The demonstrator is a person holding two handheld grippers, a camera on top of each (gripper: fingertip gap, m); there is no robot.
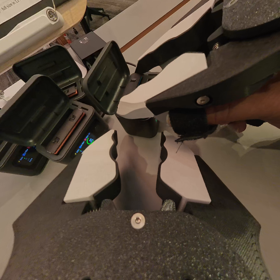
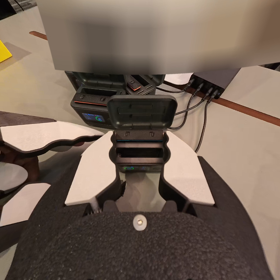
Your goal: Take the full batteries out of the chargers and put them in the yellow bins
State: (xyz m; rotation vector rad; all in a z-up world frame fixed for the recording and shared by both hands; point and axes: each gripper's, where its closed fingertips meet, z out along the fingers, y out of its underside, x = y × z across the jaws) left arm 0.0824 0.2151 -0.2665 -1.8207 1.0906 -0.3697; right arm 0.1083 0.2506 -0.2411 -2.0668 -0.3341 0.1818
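My right gripper (image 2: 138, 133) has its fingers against both sides of a black charger (image 2: 139, 162) with its lid (image 2: 142, 112) up. A blue-edged battery (image 2: 139, 136) sits in the back slot and the front slot is empty. In the left wrist view the same charger (image 1: 139, 127) stands between the right gripper's white fingers (image 1: 133, 104). My left gripper (image 1: 138, 133) is open and empty, low over the table just in front of that charger. A corner of a yellow bin (image 2: 4, 51) shows at the far left.
Other open chargers stand close by: one with orange-edged batteries (image 1: 65, 136), one at the lower left (image 1: 22, 159), one behind (image 1: 60, 75). Another holds a tilted orange-edged battery (image 2: 133, 85). A power hub (image 2: 212, 86) with cables lies at the right. A hand (image 1: 250, 109) holds the right gripper.
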